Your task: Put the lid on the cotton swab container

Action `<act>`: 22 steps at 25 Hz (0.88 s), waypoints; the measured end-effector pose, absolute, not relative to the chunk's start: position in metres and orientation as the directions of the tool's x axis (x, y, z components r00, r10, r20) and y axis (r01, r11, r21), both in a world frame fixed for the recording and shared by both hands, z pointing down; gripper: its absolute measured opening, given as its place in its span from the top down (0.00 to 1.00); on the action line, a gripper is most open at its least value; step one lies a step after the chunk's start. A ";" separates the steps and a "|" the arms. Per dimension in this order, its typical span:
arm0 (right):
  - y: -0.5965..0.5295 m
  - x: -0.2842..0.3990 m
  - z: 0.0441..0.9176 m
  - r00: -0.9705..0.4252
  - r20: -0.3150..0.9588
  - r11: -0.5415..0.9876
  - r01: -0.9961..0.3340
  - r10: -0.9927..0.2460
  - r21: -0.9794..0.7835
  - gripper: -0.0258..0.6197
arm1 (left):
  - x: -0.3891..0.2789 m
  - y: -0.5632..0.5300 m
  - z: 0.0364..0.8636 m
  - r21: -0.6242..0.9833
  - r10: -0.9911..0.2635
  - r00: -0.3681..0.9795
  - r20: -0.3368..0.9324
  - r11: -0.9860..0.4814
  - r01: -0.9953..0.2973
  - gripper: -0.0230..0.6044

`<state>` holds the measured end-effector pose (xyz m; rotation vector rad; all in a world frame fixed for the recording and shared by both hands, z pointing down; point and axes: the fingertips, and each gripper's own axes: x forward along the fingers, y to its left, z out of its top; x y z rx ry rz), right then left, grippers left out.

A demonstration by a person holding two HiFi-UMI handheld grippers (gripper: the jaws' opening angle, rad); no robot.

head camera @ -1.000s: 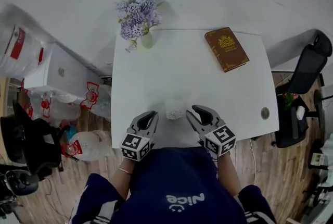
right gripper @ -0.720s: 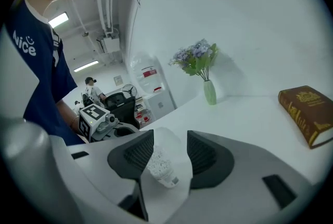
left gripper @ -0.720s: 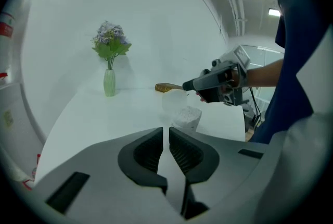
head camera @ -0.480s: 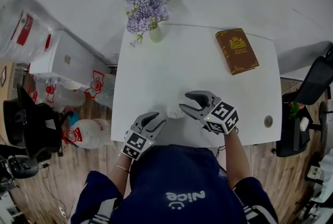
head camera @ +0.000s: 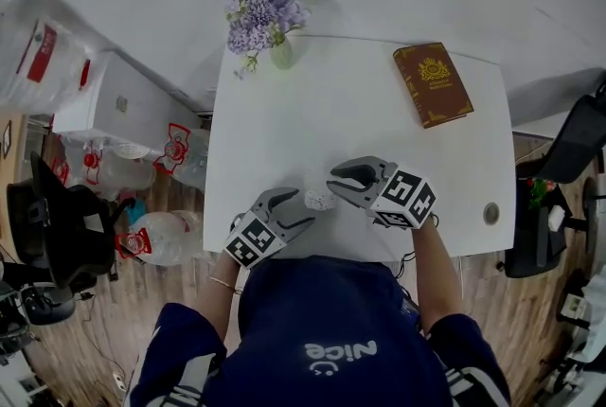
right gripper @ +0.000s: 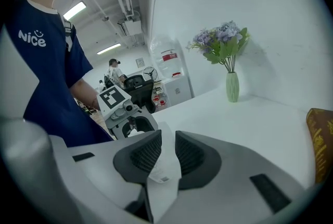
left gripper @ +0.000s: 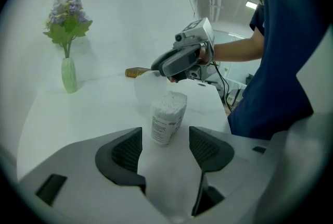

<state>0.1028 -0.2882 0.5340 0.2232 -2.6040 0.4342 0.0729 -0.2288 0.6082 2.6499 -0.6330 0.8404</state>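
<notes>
The left gripper [left gripper: 165,138] is opening its 2 jaws wide. The small clear cotton swab container [left gripper: 167,117], packed with white swabs, is standing upright just ahead between them, untouched. It is sitting on the white square table [head camera: 331,112], whose near edge is running close by on the person's side. The right gripper [right gripper: 167,140] is closing on the translucent plastic lid [right gripper: 163,168], already pinching it between its pads just beside the container. To cap it well, I judge the left jaws should be steadying the container's lower body while the lid is being levelled, centred over the mouth and pressed straight down. The lid's outline is washing out against the table, its open side is not showing, and the right gripper view is not showing the container at all.
</notes>
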 end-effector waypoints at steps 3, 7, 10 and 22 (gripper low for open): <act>-0.288 0.103 0.534 -0.867 0.492 0.939 -0.232 -0.080 -0.255 0.80 | 0.081 -0.233 0.614 0.119 -0.263 0.744 0.614 -0.901 -0.417 0.51; -0.288 0.102 0.533 -0.861 0.496 0.937 -0.253 -0.107 -0.239 0.80 | 0.090 -0.241 0.617 0.153 -0.244 0.758 0.605 -0.898 -0.411 0.53; -0.288 0.102 0.532 -0.857 0.501 0.937 -0.265 -0.121 -0.227 0.80 | 0.092 -0.241 0.618 0.136 -0.241 0.755 0.610 -0.906 -0.400 0.57; -0.260 0.100 0.523 -0.862 0.495 0.928 -0.267 -0.110 -0.259 0.80 | 0.091 -0.240 0.618 0.122 -0.251 0.752 0.610 -0.907 -0.402 0.58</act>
